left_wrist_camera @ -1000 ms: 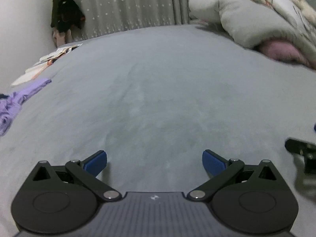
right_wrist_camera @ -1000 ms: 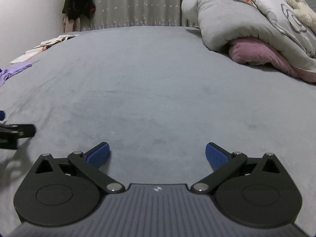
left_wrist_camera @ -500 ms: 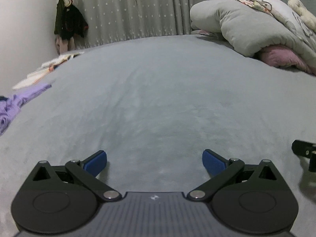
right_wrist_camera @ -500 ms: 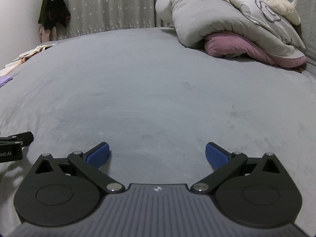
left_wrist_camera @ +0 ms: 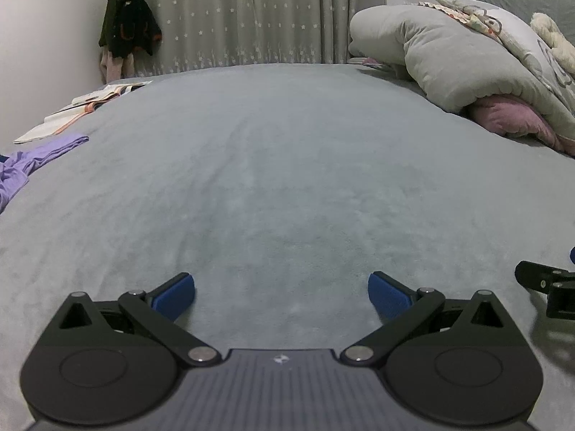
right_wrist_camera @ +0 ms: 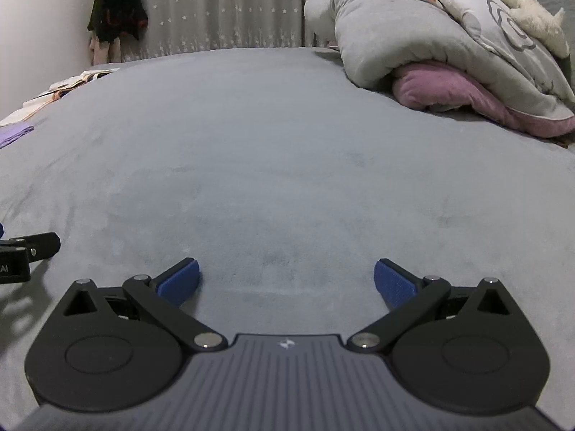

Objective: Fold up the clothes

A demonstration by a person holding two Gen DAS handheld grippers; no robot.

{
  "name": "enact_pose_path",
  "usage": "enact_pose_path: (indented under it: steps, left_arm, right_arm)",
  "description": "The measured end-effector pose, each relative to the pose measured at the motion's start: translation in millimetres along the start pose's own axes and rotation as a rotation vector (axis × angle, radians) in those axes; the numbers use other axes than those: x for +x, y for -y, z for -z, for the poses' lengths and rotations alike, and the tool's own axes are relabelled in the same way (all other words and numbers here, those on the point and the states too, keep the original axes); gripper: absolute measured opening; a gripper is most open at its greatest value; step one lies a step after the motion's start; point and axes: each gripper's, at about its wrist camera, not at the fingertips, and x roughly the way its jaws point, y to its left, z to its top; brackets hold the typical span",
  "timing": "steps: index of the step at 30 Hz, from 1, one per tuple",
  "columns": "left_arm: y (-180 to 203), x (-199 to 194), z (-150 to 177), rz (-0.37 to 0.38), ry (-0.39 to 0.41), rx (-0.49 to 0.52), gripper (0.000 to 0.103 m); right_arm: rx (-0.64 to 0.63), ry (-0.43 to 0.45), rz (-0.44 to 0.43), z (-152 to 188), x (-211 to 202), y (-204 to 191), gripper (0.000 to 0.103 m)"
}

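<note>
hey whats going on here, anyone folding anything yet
Not yet. A person holds two tongs low over a grey bed, side by side. The left tongs and the right tongs are both open and hold nothing. The only loose garment in view is a purple garment far off to the left, near some open books. A bundled duvet lies at the right.

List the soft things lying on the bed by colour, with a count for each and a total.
Purple garment: 1
Grey duvet: 1
Pink blanket: 1
White plush toy: 1
Total: 4
</note>
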Motion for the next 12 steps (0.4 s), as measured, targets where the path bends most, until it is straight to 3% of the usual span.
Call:
enact_pose_path:
  steps: [12]
  left_arm:
    - [-2.0,0.3,0.0,0.008,0.003,-0.01,0.103]
  right_arm:
    - [-0.002,0.002,0.001,0.1,0.9,-2.2,0.103]
